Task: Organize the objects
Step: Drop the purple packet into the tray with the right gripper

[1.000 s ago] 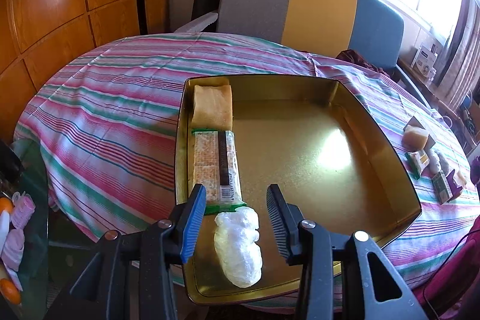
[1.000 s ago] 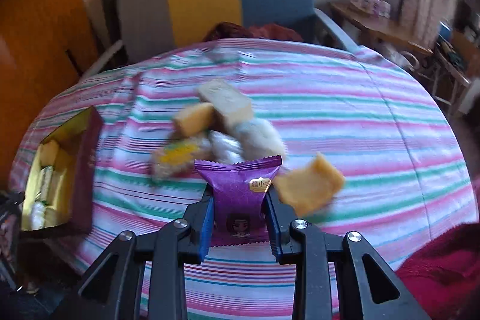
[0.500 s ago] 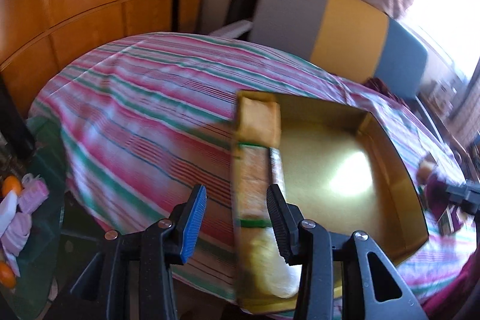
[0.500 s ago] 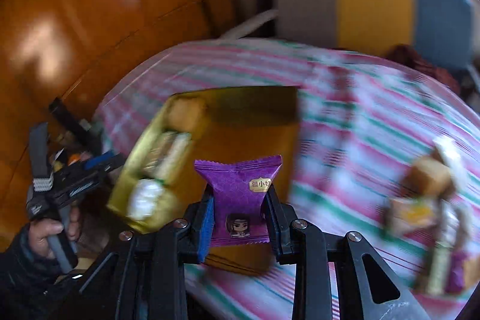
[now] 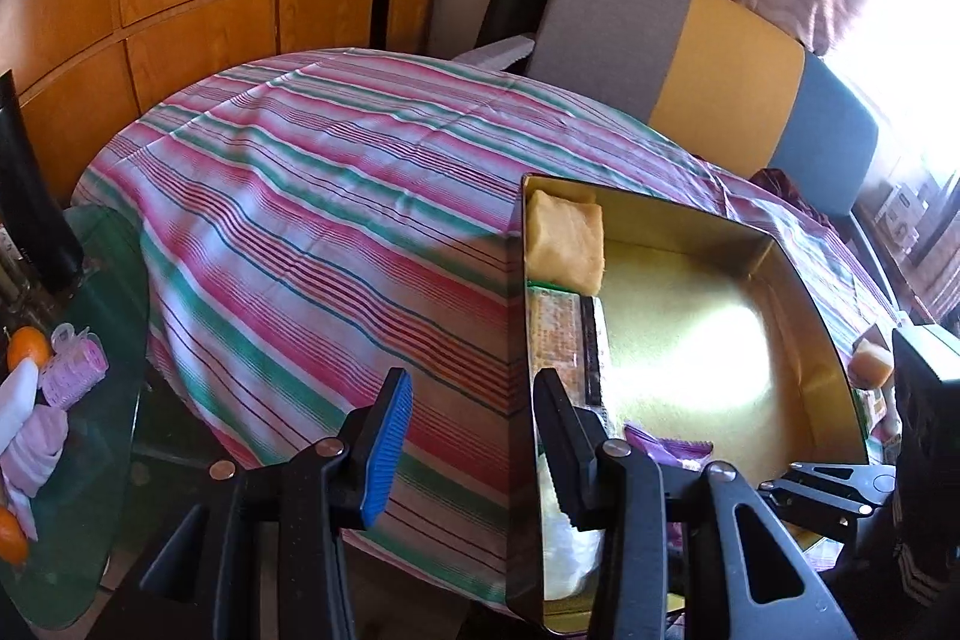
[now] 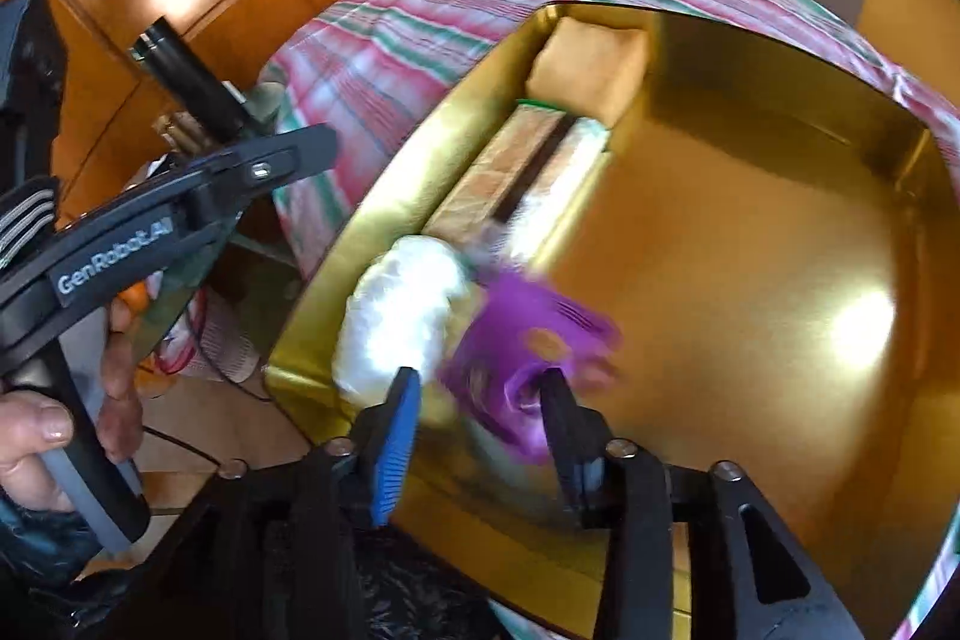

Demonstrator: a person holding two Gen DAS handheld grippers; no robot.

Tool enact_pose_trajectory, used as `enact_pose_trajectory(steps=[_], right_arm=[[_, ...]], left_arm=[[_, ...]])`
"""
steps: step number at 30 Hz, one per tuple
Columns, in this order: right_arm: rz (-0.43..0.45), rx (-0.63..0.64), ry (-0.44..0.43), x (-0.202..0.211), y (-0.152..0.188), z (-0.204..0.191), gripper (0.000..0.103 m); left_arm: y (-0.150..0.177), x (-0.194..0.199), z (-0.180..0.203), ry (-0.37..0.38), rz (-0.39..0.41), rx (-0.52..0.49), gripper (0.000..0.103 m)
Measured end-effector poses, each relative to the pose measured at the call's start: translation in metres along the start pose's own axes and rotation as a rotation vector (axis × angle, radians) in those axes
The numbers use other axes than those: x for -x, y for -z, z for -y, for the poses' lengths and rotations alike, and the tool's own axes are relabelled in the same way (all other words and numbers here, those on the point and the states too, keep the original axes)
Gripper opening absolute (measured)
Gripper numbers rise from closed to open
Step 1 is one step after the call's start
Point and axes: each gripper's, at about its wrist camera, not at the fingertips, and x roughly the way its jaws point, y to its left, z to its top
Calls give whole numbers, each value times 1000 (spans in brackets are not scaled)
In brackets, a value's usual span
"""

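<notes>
Left gripper point(image 5: 471, 439) spread wide, holding nothing, hovering over the striped tablecloth point(image 5: 312, 226) just left of the gold tray point(image 5: 804, 292). Inside the tray along its left wall, far to near: yellow cake point(image 6: 591, 67), long cracker pack point(image 6: 516, 172), white wrapped bundle point(image 6: 399, 316). Just right of the bundle, blurred purple packet point(image 6: 528, 346) over the tray floor. Right gripper point(image 6: 480, 421) parted, packet just ahead of the fingertips and near the right finger; contact impossible to tell through blur.
</notes>
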Motion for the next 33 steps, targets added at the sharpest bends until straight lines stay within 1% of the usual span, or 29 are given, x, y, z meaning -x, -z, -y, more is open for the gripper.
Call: enact_pose_trajectory(steps=[2,4,6,7,8,13,16,19,22,27,30,33], right_arm=[[12,-10,-14,2,3,1,56],[43,-28,-19,11,6,5,57],[65,-51,-23,19,9,10,61],[78,-64,-23,24,9,14,65],[90,-78,-19,28,11,17,67],[158,-147,9,56,20,33,75],[209,-205,28,78,29,49,78],[261,-279,57,102,42,73,79],[300,-356,97,123,59,98,81],[336,-475,200,164,98,144,84],[357,-554,283,194,122,175,87],[417,-654,371,233,150,210,91]], left_arm=[[1,0,1,1,0,-3,42],[2,2,3,3,1,-7,42],[3,4,5,5,4,-12,42],[3,5,6,6,5,-16,42],[4,5,7,8,6,-19,42],[4,8,21,27,7,-53,42],[3,11,38,52,11,-95,42],[-1,12,59,85,14,-151,42],[-3,16,90,130,25,-224,42],[-2,21,151,224,25,-359,42],[2,25,192,290,24,-442,42],[8,27,235,348,16,-518,42]])
